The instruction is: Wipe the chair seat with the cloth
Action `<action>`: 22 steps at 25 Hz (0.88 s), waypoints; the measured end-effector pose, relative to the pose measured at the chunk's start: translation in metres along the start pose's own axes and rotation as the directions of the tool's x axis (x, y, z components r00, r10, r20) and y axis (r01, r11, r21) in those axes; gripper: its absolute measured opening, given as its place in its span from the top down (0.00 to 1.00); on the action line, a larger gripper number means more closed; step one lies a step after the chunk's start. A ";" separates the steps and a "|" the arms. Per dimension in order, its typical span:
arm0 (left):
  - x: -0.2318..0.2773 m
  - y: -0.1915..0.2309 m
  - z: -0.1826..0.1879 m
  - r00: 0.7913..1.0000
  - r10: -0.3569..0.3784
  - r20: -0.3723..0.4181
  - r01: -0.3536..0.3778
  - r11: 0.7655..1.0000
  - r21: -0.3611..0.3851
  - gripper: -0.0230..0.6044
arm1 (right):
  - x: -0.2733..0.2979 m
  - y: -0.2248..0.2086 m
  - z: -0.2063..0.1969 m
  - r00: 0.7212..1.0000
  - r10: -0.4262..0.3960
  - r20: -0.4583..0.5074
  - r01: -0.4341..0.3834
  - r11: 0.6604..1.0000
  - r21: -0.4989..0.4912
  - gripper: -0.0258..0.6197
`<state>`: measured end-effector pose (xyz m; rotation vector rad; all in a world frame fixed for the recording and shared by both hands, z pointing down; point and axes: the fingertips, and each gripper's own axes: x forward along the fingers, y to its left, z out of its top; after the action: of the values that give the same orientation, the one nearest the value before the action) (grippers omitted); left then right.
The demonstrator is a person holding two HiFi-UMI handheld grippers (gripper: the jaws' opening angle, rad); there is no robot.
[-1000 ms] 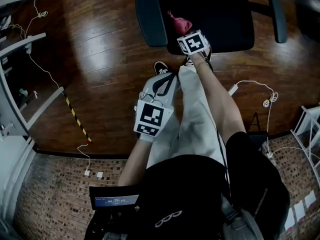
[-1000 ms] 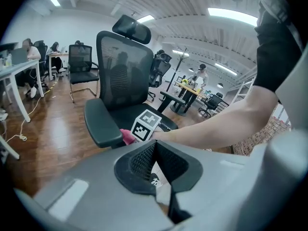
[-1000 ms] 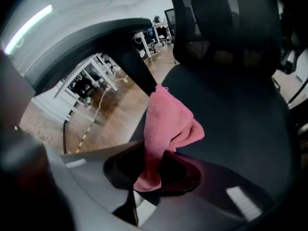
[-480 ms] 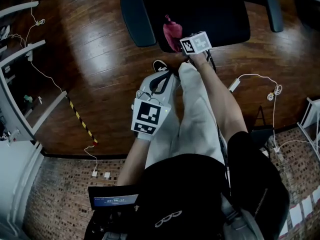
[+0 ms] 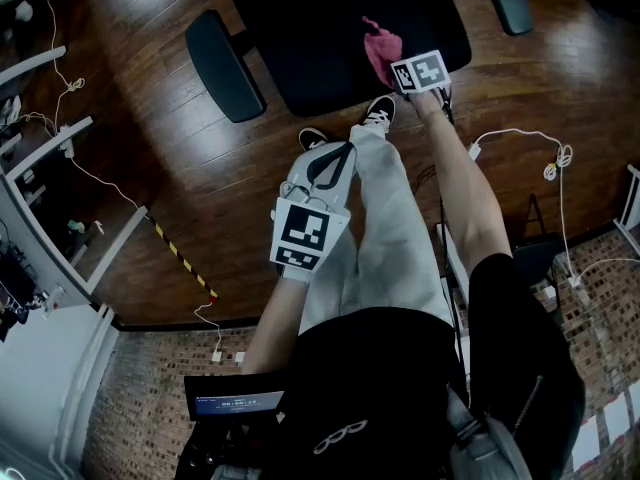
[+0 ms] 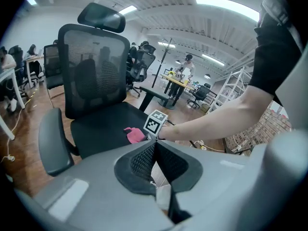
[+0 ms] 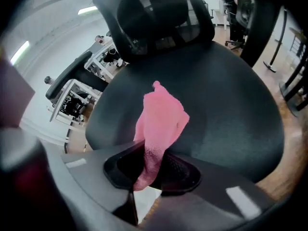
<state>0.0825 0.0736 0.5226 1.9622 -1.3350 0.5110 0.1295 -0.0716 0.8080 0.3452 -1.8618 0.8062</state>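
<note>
One pink cloth (image 7: 159, 121) pinched in right gripper (image 7: 150, 163), lying lengthwise straight ahead over chair seat (image 7: 226, 105); left gripper (image 6: 155, 152) jaws pressed together, armrest (image 6: 54, 143) ahead-left.

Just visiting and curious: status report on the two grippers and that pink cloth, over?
Right gripper shut on pink cloth, cloth draped on chair seat. Left gripper shut, empty, short of the chair. Nothing else on seat.

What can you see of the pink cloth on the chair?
The pink cloth looks like soft, fuzzy fabric, bunched and creased with a small peak at its far end. Its near end is pinched between the right tongs; the rest lies on the black padded chair seat, near its front edge.
</note>
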 end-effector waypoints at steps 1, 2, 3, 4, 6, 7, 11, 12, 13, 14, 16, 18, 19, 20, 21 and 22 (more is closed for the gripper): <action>0.005 -0.003 0.002 1.000 -0.004 -0.005 0.004 1.000 0.006 0.98 | -0.006 -0.013 -0.001 1.000 -0.017 0.002 0.017 1.000 0.006 0.84; 0.009 -0.006 0.004 1.000 -0.008 -0.009 0.008 1.000 0.011 0.98 | -0.012 -0.025 -0.002 0.999 -0.033 0.004 0.032 0.999 0.013 0.84; 0.012 -0.009 0.006 1.000 -0.011 -0.013 0.012 1.000 0.017 0.98 | -0.019 -0.037 -0.003 0.999 -0.049 0.005 0.048 0.999 0.018 0.84; 0.016 -0.011 0.009 1.000 -0.015 -0.015 0.015 1.000 0.021 0.98 | -0.025 -0.049 -0.004 0.998 -0.066 0.007 0.066 0.998 0.022 0.84; 0.021 -0.015 0.014 1.000 -0.020 -0.018 0.021 0.999 0.029 0.98 | -0.038 -0.071 -0.005 0.994 -0.107 0.010 0.107 0.994 0.025 0.84; 0.023 -0.017 0.016 1.000 -0.022 -0.019 0.023 0.999 0.032 0.98 | -0.045 -0.082 -0.006 0.991 -0.132 0.012 0.131 0.991 0.028 0.84; 0.029 -0.024 0.020 0.999 -0.032 -0.022 0.033 0.999 0.040 0.98 | -0.075 -0.123 -0.012 0.969 -0.247 0.018 0.246 0.968 0.050 0.84; 0.030 -0.025 0.020 0.999 -0.034 -0.023 0.035 0.999 0.042 0.98 | -0.083 -0.133 -0.013 0.959 -0.283 0.015 0.282 0.958 0.053 0.84; 0.031 -0.027 0.021 0.999 -0.037 -0.023 0.038 0.998 0.043 0.98 | -0.091 -0.144 -0.016 0.946 -0.323 0.009 0.322 0.945 0.056 0.84; 0.031 -0.028 0.021 0.999 -0.040 -0.023 0.041 0.998 0.044 0.98 | -0.100 -0.154 -0.019 0.932 -0.363 0.001 0.362 0.930 0.060 0.84; 0.030 -0.031 0.022 0.999 -0.043 -0.020 0.044 0.998 0.044 0.98 | -0.117 -0.173 -0.027 0.903 -0.429 -0.012 0.429 0.901 0.074 0.84; 0.028 -0.032 0.021 0.999 -0.044 -0.016 0.045 0.998 0.042 0.98 | -0.127 -0.183 -0.033 0.885 -0.466 -0.017 0.466 0.882 0.075 0.84; 0.028 -0.032 0.020 0.999 -0.044 -0.014 0.044 0.998 0.040 0.98 | -0.128 -0.184 -0.036 0.881 -0.473 -0.020 0.473 0.879 0.063 0.84; 0.026 -0.031 0.018 0.999 -0.043 -0.013 0.043 0.998 0.037 0.98 | -0.126 -0.182 -0.039 0.881 -0.473 -0.027 0.474 0.880 0.045 0.84; 0.025 -0.030 0.017 0.999 -0.041 -0.012 0.042 0.999 0.034 0.98 | -0.121 -0.178 -0.043 0.884 -0.466 -0.039 0.468 0.884 0.027 0.84; 0.023 -0.029 0.015 0.999 -0.039 -0.011 0.040 0.999 0.032 0.98 | -0.114 -0.171 -0.049 0.889 -0.454 -0.058 0.455 0.890 0.011 0.84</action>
<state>0.1170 0.0547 0.5186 2.0050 -1.2863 0.5262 0.3096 -0.1784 0.7815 0.7379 -1.6270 0.5075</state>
